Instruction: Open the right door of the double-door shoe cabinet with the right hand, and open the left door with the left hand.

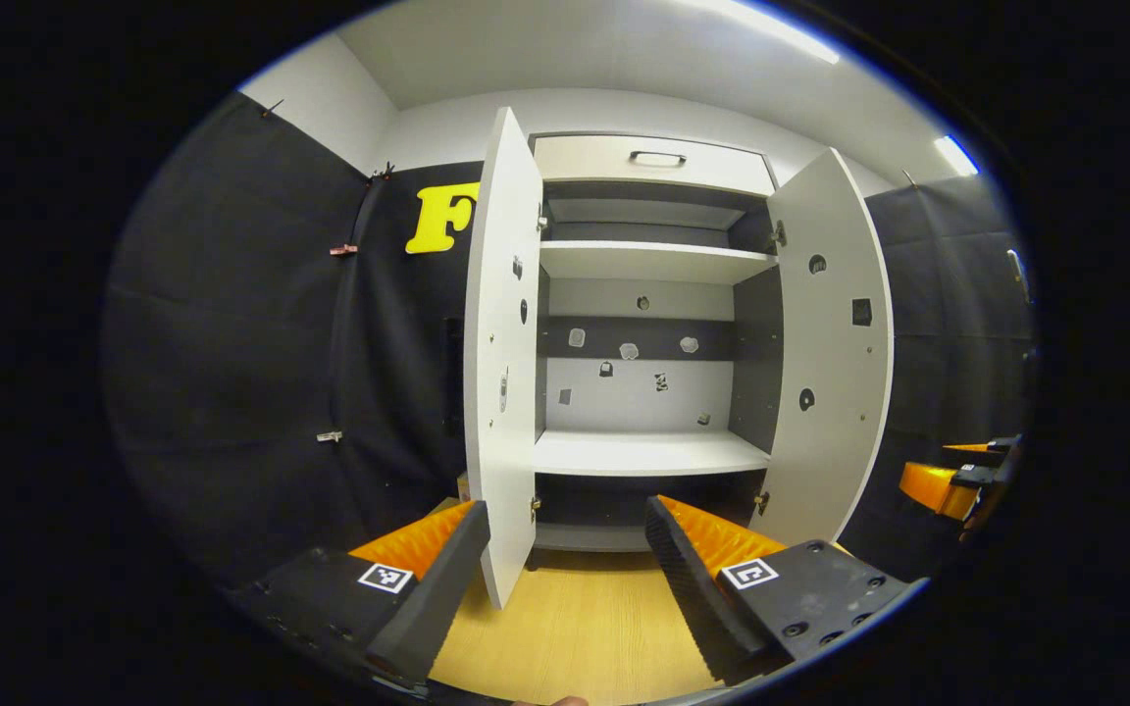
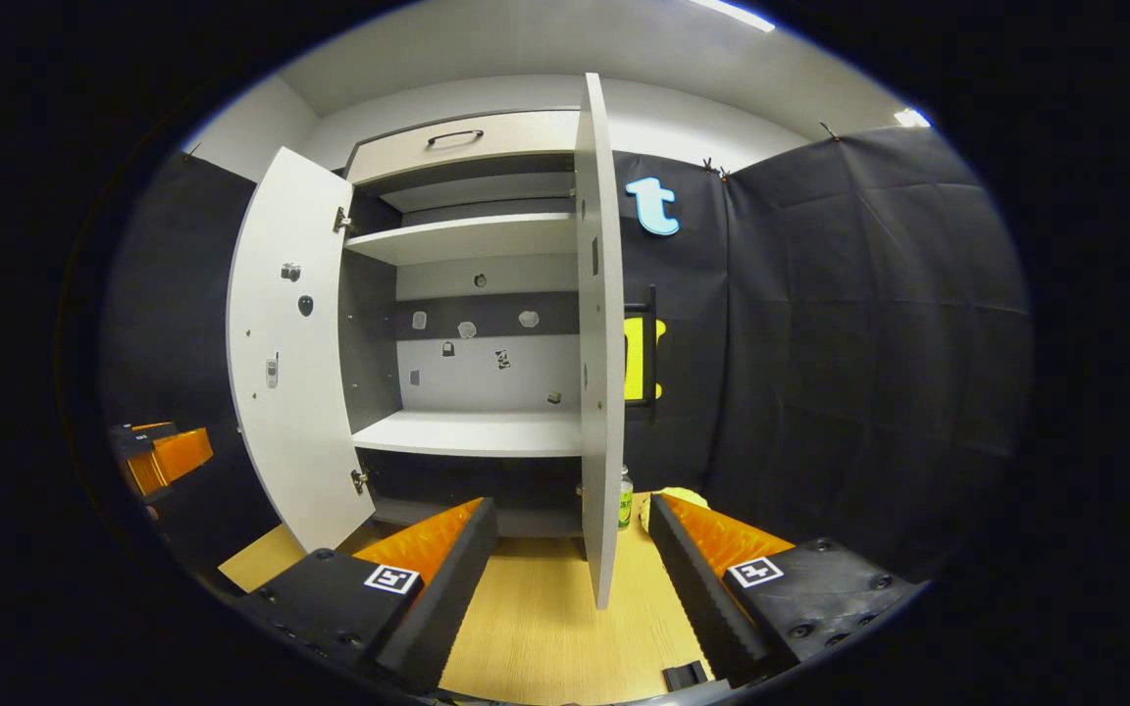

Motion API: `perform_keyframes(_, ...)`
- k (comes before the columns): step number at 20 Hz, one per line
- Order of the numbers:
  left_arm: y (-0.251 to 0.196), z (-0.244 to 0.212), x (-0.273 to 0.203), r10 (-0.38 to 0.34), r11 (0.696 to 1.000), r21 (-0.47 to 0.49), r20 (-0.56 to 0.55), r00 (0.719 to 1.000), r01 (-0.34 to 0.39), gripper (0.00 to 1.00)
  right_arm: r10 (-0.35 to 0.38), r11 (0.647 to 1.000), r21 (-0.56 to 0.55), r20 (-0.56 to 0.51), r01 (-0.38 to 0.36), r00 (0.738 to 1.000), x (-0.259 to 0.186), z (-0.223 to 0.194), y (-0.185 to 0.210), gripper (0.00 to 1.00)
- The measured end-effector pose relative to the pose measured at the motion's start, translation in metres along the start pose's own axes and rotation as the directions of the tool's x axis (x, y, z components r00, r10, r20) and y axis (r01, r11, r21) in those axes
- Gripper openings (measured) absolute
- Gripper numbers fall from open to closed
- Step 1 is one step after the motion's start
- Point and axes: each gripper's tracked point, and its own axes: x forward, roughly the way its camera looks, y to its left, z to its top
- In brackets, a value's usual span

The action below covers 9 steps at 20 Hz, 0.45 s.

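In the left gripper view, the left door (image 1: 501, 363) of the shoe cabinet (image 1: 639, 294) stands swung wide open, seen nearly edge-on, its lower edge above the wood-grain floor (image 1: 575, 628). The left gripper (image 1: 565, 525) sits low in front of it with its fingers spread well apart; the door's bottom corner falls in the gap between them, just beside the left finger, but neither finger presses on it. Inside the cabinet, an upper shelf (image 1: 653, 261) and a lower shelf (image 1: 648, 453) are bare, and small stickers dot the back panel. A drawer front with a dark handle (image 1: 657, 157) runs across the top. To the right, the right door (image 1: 830, 343) is also open, angled outward. At the far right edge the other gripper is partly visible, well apart from the cabinet.

In the right gripper view, the left gripper (image 2: 158, 456) appears at the far left edge, too small to judge its jaws. Next, the left door (image 2: 295, 353) stands open. The cabinet interior (image 2: 477, 324) follows, then the right door (image 2: 602, 333), open and edge-on. The right gripper (image 2: 575, 525) holds its fingers apart, gripping nothing, with that door's lower edge between them. A small bottle (image 2: 626, 498) stands on the floor just right of the door.
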Motion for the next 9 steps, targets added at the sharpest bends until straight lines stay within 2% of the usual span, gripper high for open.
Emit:
perform_keyframes(4,0.019,0.0,0.007,-0.012,1.0,-0.006,0.006,1.0,0.012,0.98,0.019,1.0,-0.018,-0.022,-0.02,1.0,-0.001,-0.012,0.024,0.98)
perform_keyframes(7,0.032,-0.004,0.011,-0.015,1.0,0.003,-0.001,1.0,0.015,0.98,0.001,1.0,-0.012,0.001,-0.001,1.0,-0.005,-0.009,0.03,0.96)
perform_keyframes(9,0.032,-0.007,0.015,-0.033,0.999,-0.01,-0.009,0.999,0.033,0.95,-0.012,1.0,-0.013,0.005,0.012,1.0,-0.005,-0.01,0.031,0.98)
